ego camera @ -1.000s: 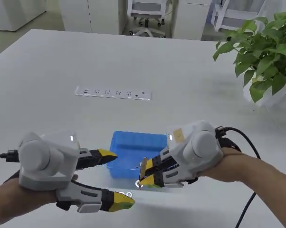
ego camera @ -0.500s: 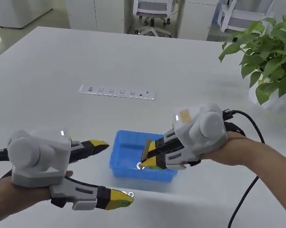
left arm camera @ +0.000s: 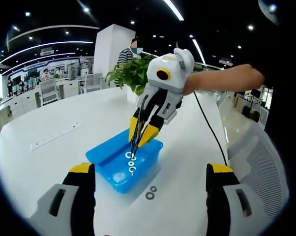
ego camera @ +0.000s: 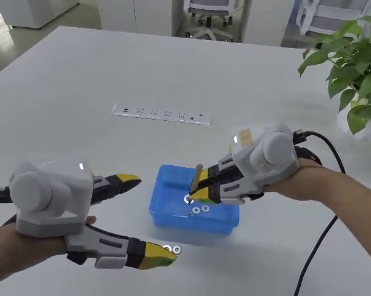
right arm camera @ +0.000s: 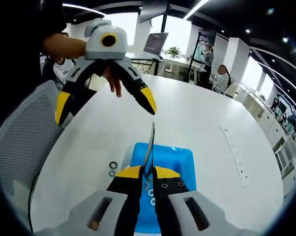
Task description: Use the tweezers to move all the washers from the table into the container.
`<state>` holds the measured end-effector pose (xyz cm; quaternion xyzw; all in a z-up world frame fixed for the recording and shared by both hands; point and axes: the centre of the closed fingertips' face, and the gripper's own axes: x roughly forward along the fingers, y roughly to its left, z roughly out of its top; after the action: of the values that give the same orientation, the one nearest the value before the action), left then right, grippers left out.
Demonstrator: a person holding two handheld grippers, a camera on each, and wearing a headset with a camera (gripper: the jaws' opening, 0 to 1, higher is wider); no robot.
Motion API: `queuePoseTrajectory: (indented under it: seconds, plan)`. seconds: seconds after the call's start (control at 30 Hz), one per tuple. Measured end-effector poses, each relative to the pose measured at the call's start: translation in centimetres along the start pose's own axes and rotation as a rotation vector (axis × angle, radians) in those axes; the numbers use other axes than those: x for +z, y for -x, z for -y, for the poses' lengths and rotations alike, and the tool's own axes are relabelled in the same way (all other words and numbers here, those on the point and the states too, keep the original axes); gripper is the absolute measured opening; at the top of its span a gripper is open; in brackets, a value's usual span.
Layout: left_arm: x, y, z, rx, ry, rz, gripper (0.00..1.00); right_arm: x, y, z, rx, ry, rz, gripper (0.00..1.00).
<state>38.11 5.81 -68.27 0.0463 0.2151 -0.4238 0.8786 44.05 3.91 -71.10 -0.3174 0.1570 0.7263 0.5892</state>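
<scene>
Over the container, right gripper clamps the tweezers.

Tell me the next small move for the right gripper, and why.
Probably ease the right gripper so the tweezers open: their tip sits inside the blue container with a washer seemingly at it. Two more washers lie on the table.

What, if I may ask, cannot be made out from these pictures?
- Whether the tweezers grip one of the washers: tips too small in the head view.
- How many lie in the container: right gripper view, the right tool covers its near part.
- Markings on the power strip: too small, head view.
</scene>
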Motion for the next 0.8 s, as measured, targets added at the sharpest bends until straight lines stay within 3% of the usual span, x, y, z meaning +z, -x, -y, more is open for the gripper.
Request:
queuePoseTrajectory:
  seconds: [0.8]
  plan:
    - [0.7,-1.1,-1.5,-0.007,-0.008,0.001,0.99,-3.6,-2.9,1.5,0.03,-0.027,-0.03,0.09]
